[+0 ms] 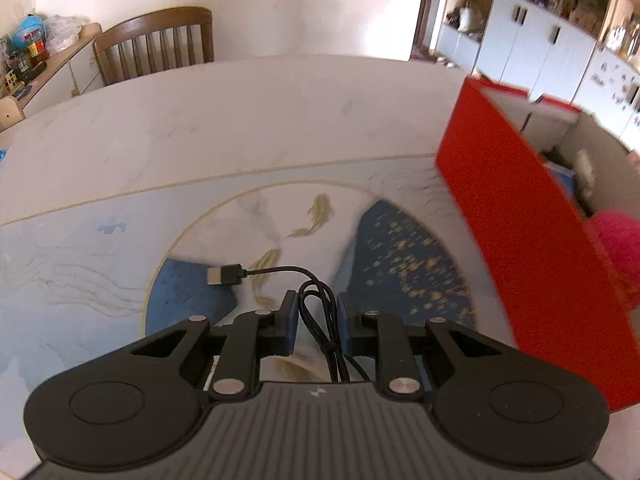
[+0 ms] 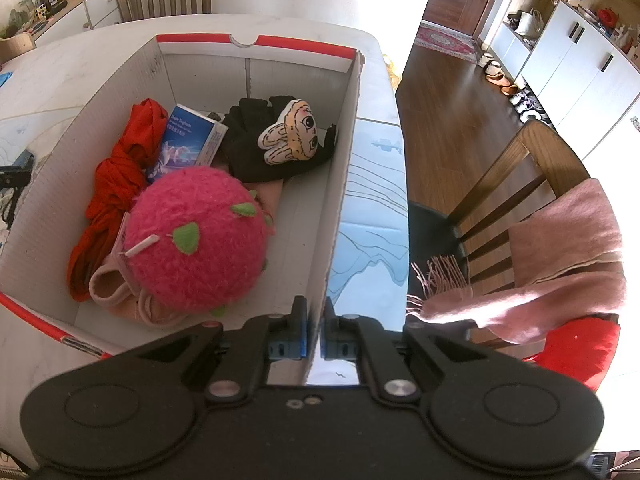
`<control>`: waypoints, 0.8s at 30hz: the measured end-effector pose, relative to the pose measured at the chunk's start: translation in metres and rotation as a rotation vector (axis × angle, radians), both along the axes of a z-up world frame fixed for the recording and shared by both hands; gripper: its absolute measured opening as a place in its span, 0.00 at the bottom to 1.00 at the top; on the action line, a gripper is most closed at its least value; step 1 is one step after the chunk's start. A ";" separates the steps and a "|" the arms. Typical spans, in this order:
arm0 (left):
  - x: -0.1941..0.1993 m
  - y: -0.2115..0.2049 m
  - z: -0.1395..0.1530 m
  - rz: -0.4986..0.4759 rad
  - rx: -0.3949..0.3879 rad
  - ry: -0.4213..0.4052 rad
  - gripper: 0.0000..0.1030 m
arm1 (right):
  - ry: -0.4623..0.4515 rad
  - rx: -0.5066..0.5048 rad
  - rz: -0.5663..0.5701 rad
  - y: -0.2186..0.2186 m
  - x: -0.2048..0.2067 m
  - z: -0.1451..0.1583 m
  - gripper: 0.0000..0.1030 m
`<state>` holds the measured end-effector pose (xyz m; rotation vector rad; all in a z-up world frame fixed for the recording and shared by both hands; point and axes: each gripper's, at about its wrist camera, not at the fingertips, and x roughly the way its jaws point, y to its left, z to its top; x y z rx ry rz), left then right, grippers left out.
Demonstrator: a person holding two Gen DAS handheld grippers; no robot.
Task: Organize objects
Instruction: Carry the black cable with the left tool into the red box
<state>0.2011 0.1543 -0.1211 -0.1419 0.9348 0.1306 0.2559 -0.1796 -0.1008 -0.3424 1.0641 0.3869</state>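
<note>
The left gripper has its blue pads drawn in around a bundled black cable; the coil sits right between the fingers, and the pads look to be pinching it, though contact is hard to confirm on the left pad. A loop of the coil pokes out just past the fingertips, and its USB plug trails ahead and to the left over the patterned table. By my reading, the cable is the next stray item to go in with the others, gripped at the bundle so that it lifts in one piece.

The box stands just to the right of this gripper and a little ahead, its red wall facing the cable.

The right gripper is clamped tight on the box's near right wall, one finger inside and one outside. That hold probably steadies the box while things drop in.

Inside, to the left of that gripper, lies a pink plush closest, then a red cloth, a blue carton and a black cloth with a cartoon face farther in.
</note>
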 end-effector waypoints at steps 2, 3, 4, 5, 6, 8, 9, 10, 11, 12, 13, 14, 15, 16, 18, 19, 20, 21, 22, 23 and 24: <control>-0.003 -0.003 0.010 -0.012 -0.026 -0.015 0.19 | 0.001 0.000 0.001 -0.001 0.001 0.000 0.05; -0.004 -0.005 0.016 -0.020 -0.035 -0.022 0.19 | 0.001 0.000 0.001 0.000 0.001 0.000 0.05; -0.004 -0.006 0.020 -0.029 -0.047 -0.029 0.19 | 0.001 0.001 0.001 -0.001 0.001 -0.001 0.05; -0.006 -0.008 0.025 -0.038 -0.059 -0.038 0.19 | 0.001 0.001 0.000 -0.001 0.001 -0.001 0.05; -0.007 -0.011 0.032 -0.051 -0.071 -0.052 0.19 | 0.001 0.001 0.001 -0.001 0.001 -0.001 0.05; -0.010 -0.017 0.046 -0.065 -0.080 -0.081 0.19 | 0.002 0.002 0.001 -0.001 0.002 -0.001 0.05; -0.012 -0.021 0.053 -0.075 -0.082 -0.104 0.19 | 0.002 0.002 0.001 0.000 0.002 -0.002 0.05; -0.013 -0.024 0.059 -0.085 -0.083 -0.121 0.19 | 0.002 0.002 0.002 0.000 0.002 -0.002 0.05; -0.014 -0.027 0.066 -0.097 -0.087 -0.137 0.19 | 0.002 0.002 0.003 0.000 0.002 -0.002 0.05; -0.014 -0.032 0.075 -0.111 -0.094 -0.154 0.19 | 0.003 0.003 0.004 0.000 0.002 -0.002 0.05; -0.014 -0.036 0.080 -0.125 -0.099 -0.166 0.19 | 0.003 0.003 0.004 0.000 0.003 -0.002 0.05; -0.013 -0.041 0.087 -0.140 -0.102 -0.178 0.19 | 0.003 0.004 0.005 0.001 0.003 -0.002 0.05; -0.010 -0.045 0.092 -0.153 -0.103 -0.187 0.19 | 0.003 0.005 0.005 0.001 0.003 -0.002 0.05; -0.009 -0.050 0.097 -0.171 -0.109 -0.195 0.19 | 0.003 0.006 0.006 0.000 0.003 -0.002 0.05; -0.005 -0.060 0.105 -0.208 -0.116 -0.206 0.19 | 0.002 0.008 0.007 0.000 0.003 -0.002 0.05; -0.003 -0.066 0.108 -0.226 -0.115 -0.208 0.19 | 0.002 0.009 0.008 0.000 0.003 -0.001 0.05; 0.000 -0.072 0.109 -0.246 -0.116 -0.210 0.19 | 0.001 0.010 0.010 0.000 0.002 -0.001 0.05; 0.003 -0.080 0.112 -0.268 -0.115 -0.212 0.19 | 0.001 0.011 0.010 0.000 0.002 -0.001 0.05; 0.006 -0.086 0.114 -0.288 -0.113 -0.213 0.19 | 0.001 0.011 0.010 0.000 0.002 -0.001 0.05; 0.008 -0.092 0.115 -0.309 -0.110 -0.215 0.19 | 0.001 0.011 0.011 0.000 0.002 -0.001 0.05; 0.010 -0.099 0.117 -0.325 -0.107 -0.217 0.19 | 0.000 0.011 0.012 0.000 0.002 -0.001 0.05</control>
